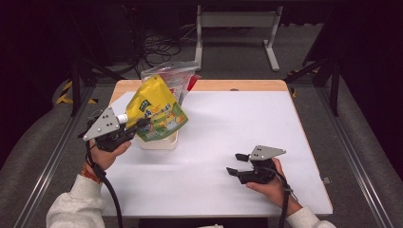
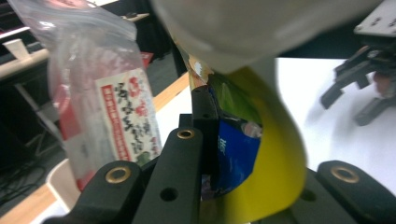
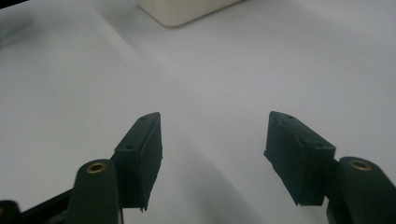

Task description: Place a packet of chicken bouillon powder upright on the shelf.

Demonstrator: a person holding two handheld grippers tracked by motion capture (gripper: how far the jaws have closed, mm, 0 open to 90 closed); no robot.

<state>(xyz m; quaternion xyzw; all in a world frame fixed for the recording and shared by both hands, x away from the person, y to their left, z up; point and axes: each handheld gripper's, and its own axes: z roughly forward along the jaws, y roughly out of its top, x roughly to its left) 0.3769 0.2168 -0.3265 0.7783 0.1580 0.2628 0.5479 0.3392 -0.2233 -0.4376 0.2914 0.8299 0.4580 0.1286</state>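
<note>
My left claw (image 1: 135, 127) is clamped on the lower edge of one yellow spouted pouch (image 1: 157, 111), held above the cream tub (image 1: 159, 141) at the counter's (image 1: 228, 123) left. It looks soft and floppy (probably slick), so I'd grip near the stiff spout. One clear bag (image 1: 173, 76) stands behind. My right claw (image 1: 237, 164) rests open, empty.

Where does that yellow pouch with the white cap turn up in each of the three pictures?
High view: the yellow pouch is left of centre, lifted above the cream tub, clamped by the left gripper.
Left gripper view: it sits at lower centre, pinched between the black jaws, cap close overhead.
Right gripper view: I cannot find the pouch here.
Shared landmark: the cream tub, at this view's top edge.
</note>
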